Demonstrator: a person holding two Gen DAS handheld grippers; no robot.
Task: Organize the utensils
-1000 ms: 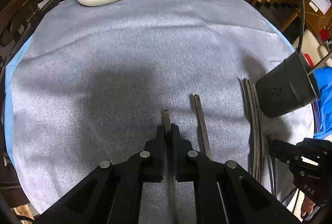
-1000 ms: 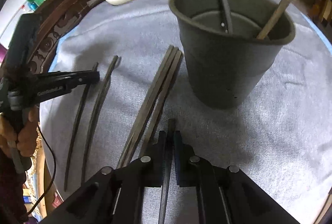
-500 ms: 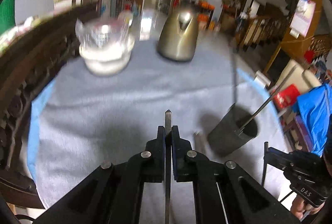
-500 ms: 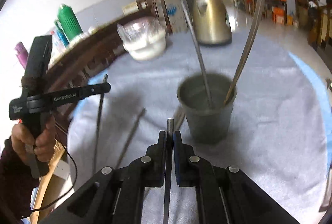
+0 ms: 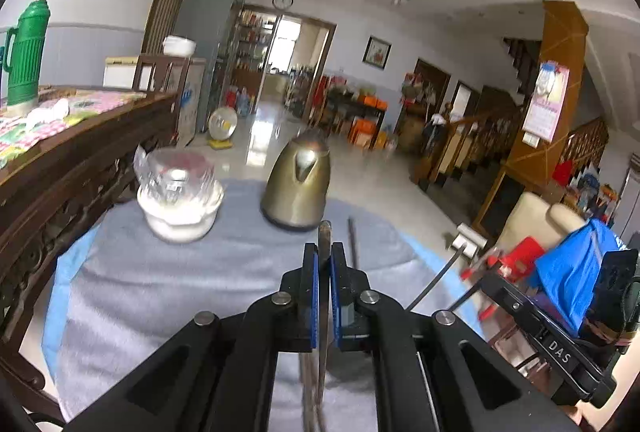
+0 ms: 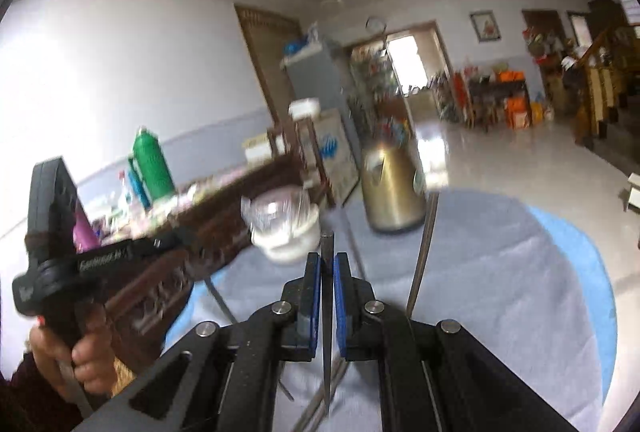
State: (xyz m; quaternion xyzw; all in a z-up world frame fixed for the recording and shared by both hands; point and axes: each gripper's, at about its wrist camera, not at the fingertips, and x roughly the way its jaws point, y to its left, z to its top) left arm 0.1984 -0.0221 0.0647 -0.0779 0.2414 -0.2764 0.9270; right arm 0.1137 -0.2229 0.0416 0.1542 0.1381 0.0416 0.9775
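My left gripper (image 5: pixel 324 252) is clamped on a thin metal utensil (image 5: pixel 325 232) whose tip pokes out past the blue pads. Beyond it on the grey tablecloth (image 5: pixel 160 284) I see a brass-coloured kettle (image 5: pixel 298 184) and a white bowl (image 5: pixel 180 210) covered in plastic wrap. My right gripper (image 5: pixel 476 286) shows at the right edge.

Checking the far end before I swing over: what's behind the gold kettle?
Behind the gold kettle the grey cloth ends and shiny floor runs to a lit doorway. Whatever stands directly behind its body is hidden in both views.
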